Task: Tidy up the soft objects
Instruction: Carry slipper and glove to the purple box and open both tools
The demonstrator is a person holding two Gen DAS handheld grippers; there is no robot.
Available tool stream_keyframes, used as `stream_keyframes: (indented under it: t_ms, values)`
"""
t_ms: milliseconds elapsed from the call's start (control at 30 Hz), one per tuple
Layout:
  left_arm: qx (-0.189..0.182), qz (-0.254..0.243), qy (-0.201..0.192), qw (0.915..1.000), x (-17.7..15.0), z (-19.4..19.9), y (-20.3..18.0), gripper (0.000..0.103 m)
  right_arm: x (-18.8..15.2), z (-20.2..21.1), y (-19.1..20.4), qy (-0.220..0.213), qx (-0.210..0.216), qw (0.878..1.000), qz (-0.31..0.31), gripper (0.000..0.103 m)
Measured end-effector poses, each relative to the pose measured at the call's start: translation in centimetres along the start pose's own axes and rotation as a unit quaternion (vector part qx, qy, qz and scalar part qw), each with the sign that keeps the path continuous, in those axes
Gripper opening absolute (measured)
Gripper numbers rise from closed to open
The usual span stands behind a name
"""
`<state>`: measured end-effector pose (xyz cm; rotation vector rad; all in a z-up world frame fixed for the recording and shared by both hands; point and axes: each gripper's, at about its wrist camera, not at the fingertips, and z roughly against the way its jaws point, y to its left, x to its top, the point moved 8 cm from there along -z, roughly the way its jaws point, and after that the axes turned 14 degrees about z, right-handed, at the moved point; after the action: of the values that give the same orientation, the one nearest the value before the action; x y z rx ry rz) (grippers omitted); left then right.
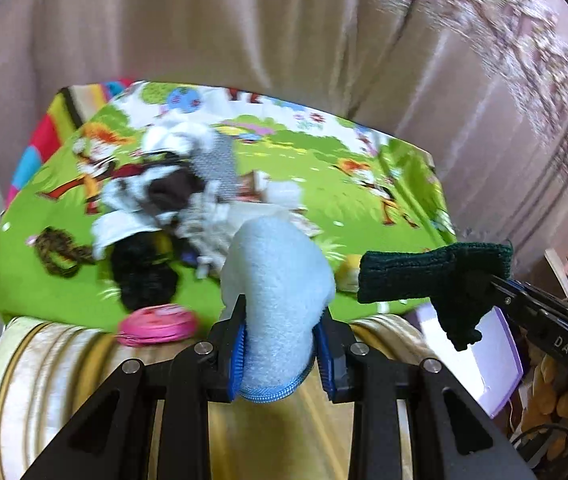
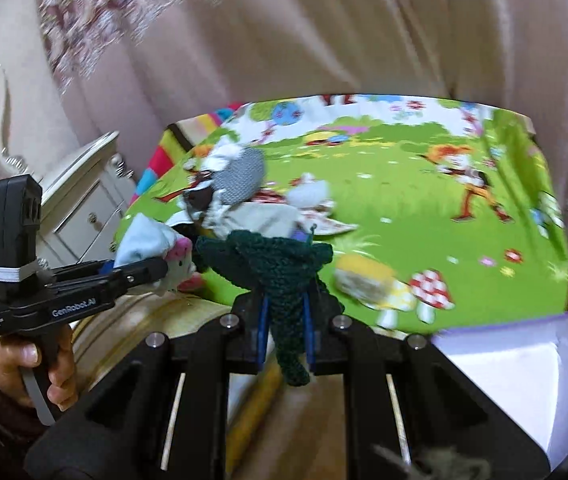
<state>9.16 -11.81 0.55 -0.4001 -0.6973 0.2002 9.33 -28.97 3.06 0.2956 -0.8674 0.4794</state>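
behind everything hangs a pale pink curtain (image 1: 243, 20), folds running down to the table (image 1: 384, 216), which is covered by a bright green cartoon mat with trees and mushrooms. on its left half lies a jumbled heap of soft things (image 1: 163, 184): white, grey and dark cloth pieces piled together, too blurred to tell apart. at the mat's near edge sits a black fluffy piece (image 1: 143, 276), with a pink round pouch (image 1: 155, 324) just beside it and a braided brown loop (image 1: 57, 252) further left. a white-and-lilac box (image 2: 524, 380) stands at the near right corner, off the mat.

my left jaws (image 1: 281, 356) are closed on a pale blue fleece pouch (image 1: 275, 272) with a blue zipper edge, held up above the near edge of the table. my right jaws (image 2: 286, 328) are clamped nearly together on a dark green knitted piece (image 2: 267, 264), which drapes over and below the blue pads. a small yellow-and-white soft thing (image 2: 368, 280) rests on the mat just beyond it. in the right wrist view my left hand (image 2: 31, 364) grips its handle.
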Motion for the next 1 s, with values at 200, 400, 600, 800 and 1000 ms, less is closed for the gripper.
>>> stream_keyframes:
  t_ms: [200, 400, 600, 800, 1000]
  values:
    - [-0.032, -0.057, 0.020, 0.9977, -1.7, -0.9, -6.3, 0.031, -2.9, 3.7, -5.1, -0.007, -0.044, 0.998, -0.046, 0.017]
    - [-0.064, -0.113, 0.047, 0.9905, -3.9, -2.5, -12.6, 0.031, -6.4, 5.9, -9.5, 0.000, -0.085, 0.992, -0.094, 0.017]
    - [-0.089, -0.149, 0.096, 0.9801, -6.8, -5.1, -17.4, 0.031, -9.9, 7.3, -14.2, 0.023, -0.152, 0.979, -0.131, 0.017]
    - [-0.103, -0.174, 0.142, 0.9690, -9.4, -7.1, -20.7, 0.031, -12.5, 7.5, -17.2, 0.047, -0.191, 0.969, -0.151, 0.017]
    - [-0.118, -0.181, 0.180, 0.9597, -11.3, -9.0, -23.0, 0.037, -13.8, 7.4, -18.9, 0.056, -0.199, 0.963, -0.172, 0.019]
